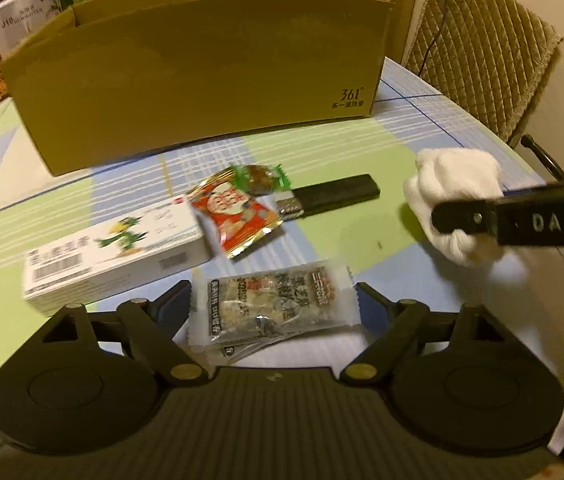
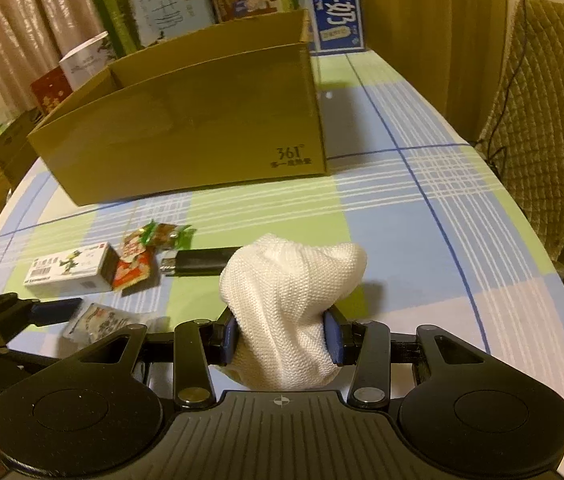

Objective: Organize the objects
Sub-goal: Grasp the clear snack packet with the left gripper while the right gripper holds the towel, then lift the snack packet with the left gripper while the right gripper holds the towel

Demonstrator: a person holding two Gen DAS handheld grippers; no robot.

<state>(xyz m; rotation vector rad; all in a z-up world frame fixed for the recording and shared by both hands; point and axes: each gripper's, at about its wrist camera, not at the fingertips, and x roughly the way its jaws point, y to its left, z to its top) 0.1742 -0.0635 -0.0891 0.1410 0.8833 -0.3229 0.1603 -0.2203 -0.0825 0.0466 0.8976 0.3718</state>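
Left wrist view
- Left gripper (image 1: 273, 300): jaws spread wide, holding nothing; hovering low over the checked tablecloth (image 1: 421, 128).
- Between the jaws: clear snack packet (image 1: 278, 306) with dark print, lying flat, a second wrapper edge showing under it. No pad touches it.
- Ahead-left of the jaws: white carton (image 1: 116, 252) with a green figure, flat on the cloth.
- Straight ahead: red-and-gold sachet (image 1: 236, 216) leaning on the carton's far end; green-ended candy (image 1: 260, 178) just beyond it; black stick (image 1: 333, 196) with a metal plug end beside the candy.
- Far ahead: open cardboard box (image 1: 194, 80), the likely drop point.
- Right of the jaws: right gripper (image 1: 457, 222) seen side-on, white cloth bundle (image 1: 455, 184) bulging from it.

Right wrist view
- Right gripper (image 2: 281, 336): jaws closed on the white cloth bundle (image 2: 293, 300); blue pads (image 2: 331, 334) press its lower part, most of the fabric stands free above.
- Ahead-left of the jaws: cardboard box (image 2: 186, 120), well apart; its top rim sits higher than the bundle.
- Left of the jaws: carton (image 2: 70, 270), sachet (image 2: 134, 268), candy (image 2: 166, 234), black stick (image 2: 202, 260), all on the cloth.
- Lower left: left gripper (image 2: 58, 307) over the snack packet (image 2: 98, 322).

Risks, as judged
- Cloth: soft and squeezed only at the base; it may slide out mid-carry, or the loose top may snag on the box rim if carried too low.
- Packet: slick film, lying flat; closing jaws could skate over it or lift only one of the stacked wrappers.
- Crowding: both grippers are near each other; a simultaneous reach to the box risks a knock.
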